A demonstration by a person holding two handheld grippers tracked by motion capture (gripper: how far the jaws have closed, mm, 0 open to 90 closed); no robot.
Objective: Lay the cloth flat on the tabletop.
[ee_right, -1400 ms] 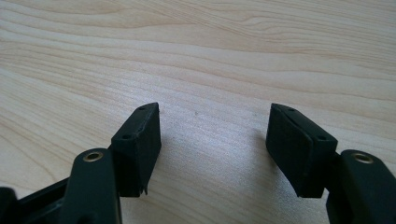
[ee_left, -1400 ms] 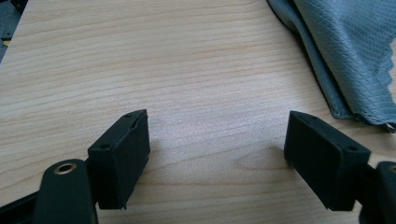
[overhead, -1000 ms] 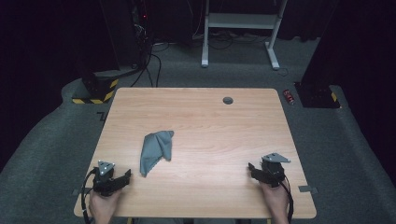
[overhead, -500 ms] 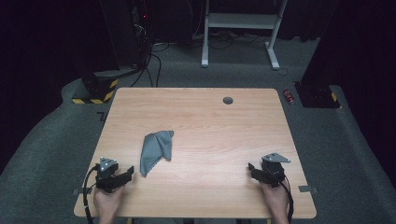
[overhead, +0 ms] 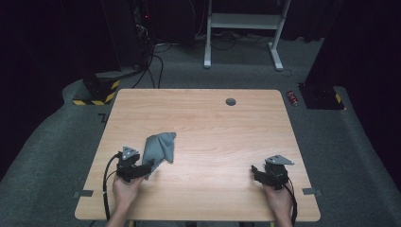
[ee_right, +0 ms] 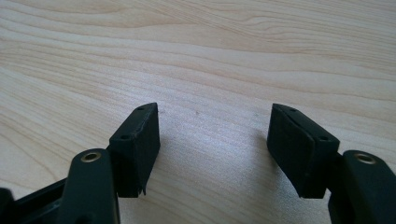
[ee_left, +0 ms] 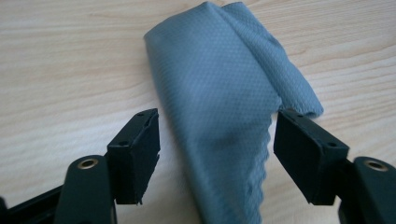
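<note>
We see the grey-blue cloth (overhead: 159, 149) lying crumpled and folded over itself on the table (overhead: 213, 123), left of centre and toward the near edge; in the left gripper view the cloth (ee_left: 224, 107) runs up between the two jaws, which stand spread on either side of it, its near end lying between them, and they have not closed on it; the left gripper (overhead: 147, 166), held in the person's left hand (overhead: 124, 188), sits at the cloth's near end with its tips at the fabric; the right gripper (overhead: 255, 171) rests well apart near the table's right front corner, in the right hand (overhead: 276, 196), and in its own view its jaws gape over bare wood, holding nothing; the table is pale woodgrain with a small dark round hole (overhead: 231, 101) near the far edge; around it lies grey carpet, with a white frame (overhead: 241, 23), cables and a yellow-black striped block (overhead: 101, 90) in the dark room beyond; against the earlier frames, the left gripper has moved forward to the cloth, while the right has stayed put.
</note>
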